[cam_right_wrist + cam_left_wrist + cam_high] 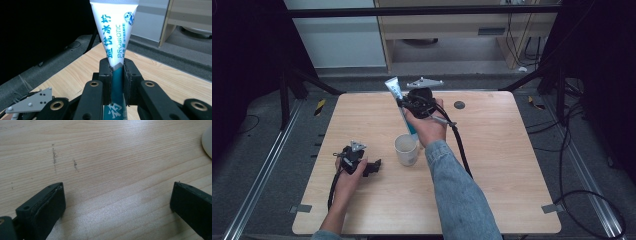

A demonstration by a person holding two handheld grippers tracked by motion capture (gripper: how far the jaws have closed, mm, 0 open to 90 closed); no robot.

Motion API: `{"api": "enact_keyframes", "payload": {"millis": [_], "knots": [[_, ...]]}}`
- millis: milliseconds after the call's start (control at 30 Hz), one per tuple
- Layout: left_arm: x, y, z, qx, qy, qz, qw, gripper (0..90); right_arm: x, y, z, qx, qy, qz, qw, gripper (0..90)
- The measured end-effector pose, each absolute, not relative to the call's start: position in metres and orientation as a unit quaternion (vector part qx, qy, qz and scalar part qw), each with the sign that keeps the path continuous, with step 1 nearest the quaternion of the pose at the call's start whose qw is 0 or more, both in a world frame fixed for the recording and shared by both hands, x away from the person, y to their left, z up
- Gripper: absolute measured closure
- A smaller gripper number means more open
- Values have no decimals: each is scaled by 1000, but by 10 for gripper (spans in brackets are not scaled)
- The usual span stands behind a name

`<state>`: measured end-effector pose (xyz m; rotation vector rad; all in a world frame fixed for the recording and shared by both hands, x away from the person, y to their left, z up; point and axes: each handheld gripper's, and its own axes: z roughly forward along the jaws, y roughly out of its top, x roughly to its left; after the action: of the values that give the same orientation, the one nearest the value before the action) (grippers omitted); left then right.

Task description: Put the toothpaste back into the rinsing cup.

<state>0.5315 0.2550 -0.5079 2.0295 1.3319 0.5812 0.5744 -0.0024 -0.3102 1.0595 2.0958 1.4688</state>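
Note:
A white and teal toothpaste tube (398,97) stands nearly upright above the table, its flat crimped end on top. My right gripper (402,106) is shut on the tube's middle, and in the right gripper view the jaws press the tube (115,32) from both sides at my right gripper (117,67). The tube's lower end hangs just over a white mug (406,149) that stands mid-table. My left gripper (373,167) rests on the wooden table (502,165) left of the mug. In the left gripper view my left gripper (117,197) is open with bare wood between the jaws, and the mug's rim (208,142) shows at the right edge.
A small black round mark (459,105) lies on the table's far side. The right gripper's black cable (460,145) trails across the table beside the person's denim sleeve (457,190). Dark floor and metal rails surround the table.

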Motion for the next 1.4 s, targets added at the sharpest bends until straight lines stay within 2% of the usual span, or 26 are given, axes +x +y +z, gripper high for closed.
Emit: {"api": "enact_keyframes", "payload": {"millis": [967, 1400], "knots": [[532, 255, -508, 772, 505, 222, 317, 0, 569, 20, -332, 360, 725, 553, 198, 790], [532, 255, -508, 771, 505, 222, 317, 0, 570, 24, -343, 356, 718, 567, 189, 790]]}}
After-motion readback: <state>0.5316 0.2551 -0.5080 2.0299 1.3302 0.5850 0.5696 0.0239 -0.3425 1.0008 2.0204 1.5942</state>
